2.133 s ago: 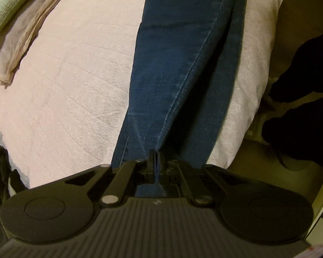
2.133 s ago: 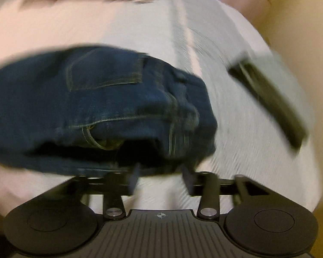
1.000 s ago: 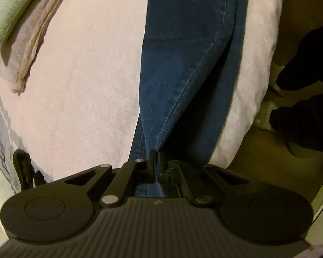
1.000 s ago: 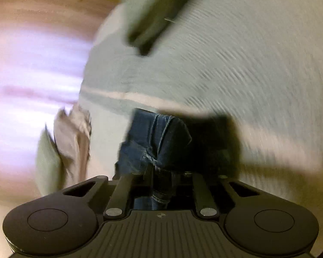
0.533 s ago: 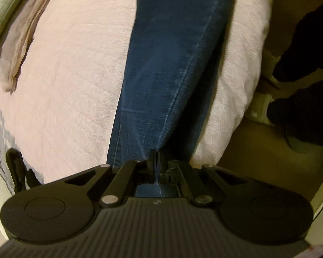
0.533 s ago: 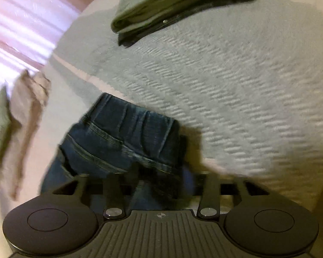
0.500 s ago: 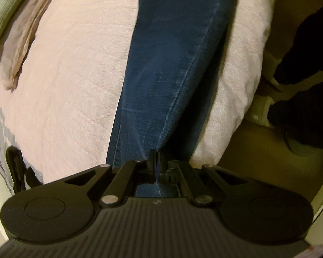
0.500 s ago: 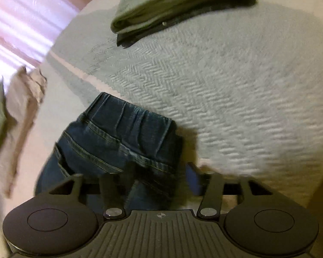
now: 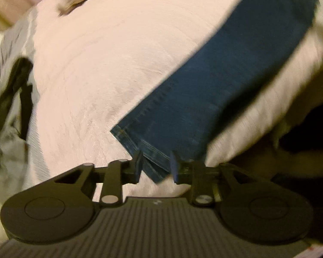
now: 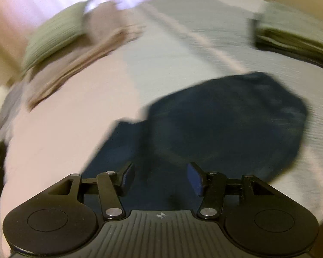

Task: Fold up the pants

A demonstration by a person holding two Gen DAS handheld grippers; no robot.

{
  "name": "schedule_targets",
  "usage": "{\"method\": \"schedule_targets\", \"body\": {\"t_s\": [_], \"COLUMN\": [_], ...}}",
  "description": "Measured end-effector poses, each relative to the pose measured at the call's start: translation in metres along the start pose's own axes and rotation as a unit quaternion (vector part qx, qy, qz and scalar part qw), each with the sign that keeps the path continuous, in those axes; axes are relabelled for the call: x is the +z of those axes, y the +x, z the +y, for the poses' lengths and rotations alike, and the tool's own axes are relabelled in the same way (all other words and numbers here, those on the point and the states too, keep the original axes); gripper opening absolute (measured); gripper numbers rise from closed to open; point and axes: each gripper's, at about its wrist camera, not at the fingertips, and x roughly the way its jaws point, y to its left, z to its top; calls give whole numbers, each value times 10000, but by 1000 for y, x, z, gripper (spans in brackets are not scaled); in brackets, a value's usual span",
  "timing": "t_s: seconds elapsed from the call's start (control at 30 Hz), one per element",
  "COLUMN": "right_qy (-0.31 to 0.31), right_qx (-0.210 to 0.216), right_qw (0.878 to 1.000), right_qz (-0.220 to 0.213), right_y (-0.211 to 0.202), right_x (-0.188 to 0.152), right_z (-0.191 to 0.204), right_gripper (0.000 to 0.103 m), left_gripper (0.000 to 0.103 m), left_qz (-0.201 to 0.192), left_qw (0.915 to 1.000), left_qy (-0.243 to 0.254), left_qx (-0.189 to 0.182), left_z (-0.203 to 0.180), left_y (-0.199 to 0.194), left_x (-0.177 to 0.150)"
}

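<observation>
The blue jeans lie stretched across the pink bedspread, legs folded together. Their hem end lies on the bed just in front of my left gripper, which is open with the hem corner between its fingers but not pinched. In the right wrist view the waist end of the jeans lies on the bed, blurred by motion. My right gripper hovers open just above it, holding nothing.
A green pillow and a beige folded cloth lie at the far side of the bed. A stack of folded green and dark clothes sits at the right. A dark garment lies at the left. A person's dark trousers stand beside the bed edge.
My left gripper has opened and let go of the jeans hem, which now rests on the bed. My right gripper has opened wider and swung over the waist end.
</observation>
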Motion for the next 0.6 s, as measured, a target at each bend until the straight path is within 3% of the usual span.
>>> {"method": "schedule_targets", "body": {"t_s": [0.1,0.17,0.23,0.3,0.33,0.37,0.43,0.57,0.6], "right_qy": [-472,-805,-1320,-2133,-2648,-3167,-4271,-6305,-6741], "right_qx": [204,359,677,1127,1365,1577,1900,2288,2334], "right_qw": [9986,9957,9877,9679,9510,9305,8770,7357,6956], "right_qz": [94,295,491,705,823,954,1113,947,851], "right_y": [10,16,17,17,15,16,17,26,30], "right_x": [-30,-54,-82,-113,-130,-146,-181,-246,-262], "right_z": [69,114,159,205,229,251,291,351,362], "right_gripper": [53,54,54,54,54,54,54,54,54], "left_gripper": [27,32,35,37,37,37,40,49,51], "left_qz": [-220,-337,-455,-574,-620,-669,-732,-804,-804], "left_qw": [9985,9961,9949,9929,9924,9919,9911,9899,9902], "left_qy": [-171,54,370,270,225,204,156,50,-29], "left_qx": [-461,-816,-826,-1007,-1037,-1061,-1103,-1167,-1144], "left_z": [40,50,57,69,72,74,73,67,65], "left_y": [20,29,32,31,30,29,29,27,27], "left_x": [-4,-9,-15,-23,-27,-32,-42,-62,-67]}}
